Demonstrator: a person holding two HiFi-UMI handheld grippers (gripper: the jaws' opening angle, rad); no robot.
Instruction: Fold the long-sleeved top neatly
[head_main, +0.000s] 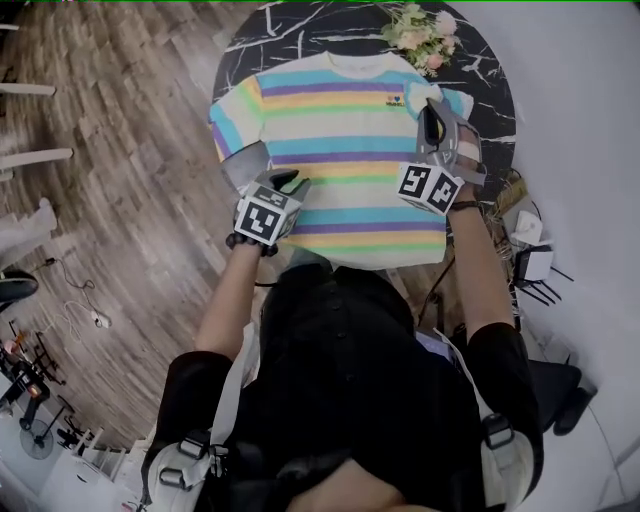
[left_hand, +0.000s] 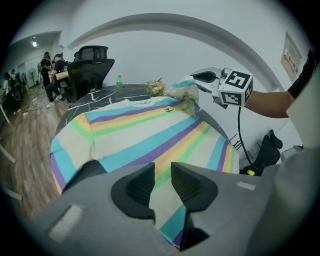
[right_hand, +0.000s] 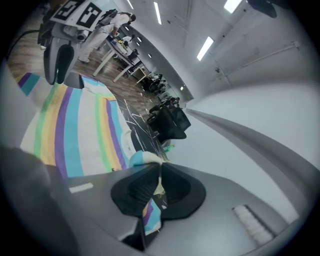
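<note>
Lying collar away from the person (head_main: 350, 380): striped top (head_main: 345, 150), left gripper (head_main: 286, 184) and right gripper (head_main: 432, 126) both pinching its fabric.

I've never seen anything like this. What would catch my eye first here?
A pastel striped top lies spread over a round black marble table, with a small bunch of flowers at its far edge. A person leans over it with a tool in each hand: the left tool pinches the top's left edge, and the right tool holds its right edge lifted off the table.
</note>
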